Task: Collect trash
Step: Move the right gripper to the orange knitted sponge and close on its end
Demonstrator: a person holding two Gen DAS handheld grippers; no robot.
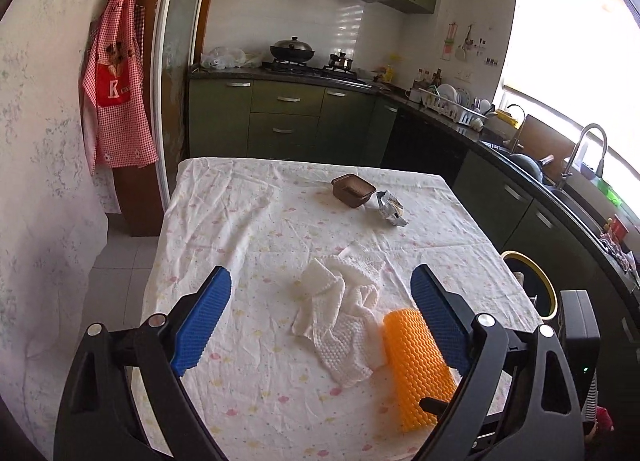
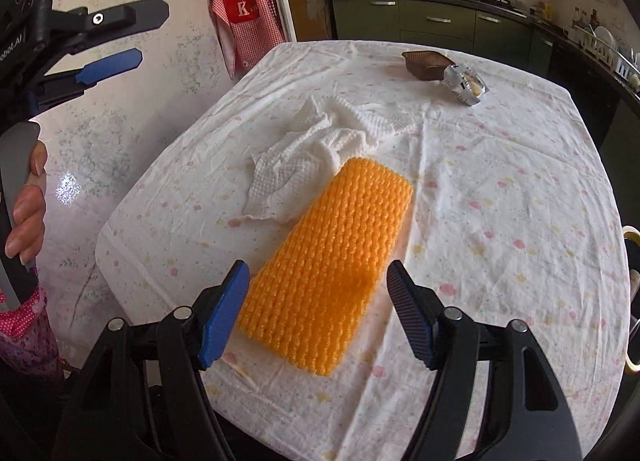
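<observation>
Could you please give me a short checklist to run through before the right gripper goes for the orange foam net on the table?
1. Right gripper open wide enough: ok, the jaws stand apart on either side of the near end of the orange foam fruit net.
2. Left gripper out of the way: ok, open and empty above the table.
3. Net free to lift: not ok, its far end touches the crumpled white paper towel.
4. Other trash apart: ok, the brown plastic tray and silver snack wrapper lie at the far side.
5. Bin reachable: cannot tell, only a yellow-rimmed container beside the table.
</observation>
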